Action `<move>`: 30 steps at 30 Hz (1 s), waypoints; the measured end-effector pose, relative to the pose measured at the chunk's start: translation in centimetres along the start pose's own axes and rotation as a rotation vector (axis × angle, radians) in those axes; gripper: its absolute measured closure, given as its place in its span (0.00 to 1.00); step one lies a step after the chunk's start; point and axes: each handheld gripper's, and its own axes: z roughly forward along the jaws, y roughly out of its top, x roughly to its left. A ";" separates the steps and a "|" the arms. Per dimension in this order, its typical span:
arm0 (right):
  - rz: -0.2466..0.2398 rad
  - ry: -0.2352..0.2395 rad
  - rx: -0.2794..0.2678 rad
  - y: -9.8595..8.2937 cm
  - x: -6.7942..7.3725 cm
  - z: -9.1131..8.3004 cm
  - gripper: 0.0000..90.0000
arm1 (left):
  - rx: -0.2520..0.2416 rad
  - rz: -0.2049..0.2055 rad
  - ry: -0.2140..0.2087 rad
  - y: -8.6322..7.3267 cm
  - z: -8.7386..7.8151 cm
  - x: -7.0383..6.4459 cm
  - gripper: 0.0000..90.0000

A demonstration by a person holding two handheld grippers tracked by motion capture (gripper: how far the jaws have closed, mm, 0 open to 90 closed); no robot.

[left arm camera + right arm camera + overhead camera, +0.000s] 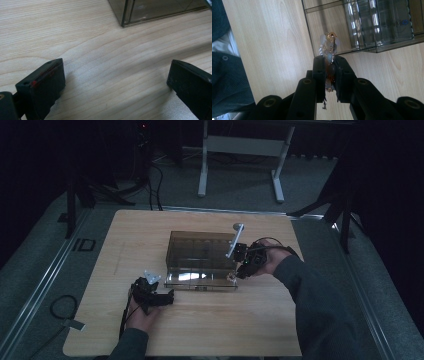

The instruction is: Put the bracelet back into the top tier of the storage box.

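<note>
A smoked clear plastic box (200,236) with inner dividers stands mid-table, its low front shelf facing me. My right gripper (236,274) sits at the box's front right corner, shut on a beaded piece of jewellery (329,43) with pale and amber beads on a gold chain. In the right gripper view, the jewellery sticks out past the right gripper (329,65) toward the box (372,27). My left gripper (169,297) rests low near the table's front left, open. The left gripper (116,80) has bare wood between its jaws, and a box corner (130,15) lies ahead.
The wooden table (125,235) has free surface on the left and along the front. Beyond it stand a white desk frame (240,147) and dark stands on grey carpet. A cable (62,307) lies on the floor at the left.
</note>
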 end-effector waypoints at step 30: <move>0.006 0.010 0.015 1.4 -0.3 1.7 0.89 | 0.000 0.001 -0.001 0.0 0.0 0.0 0.02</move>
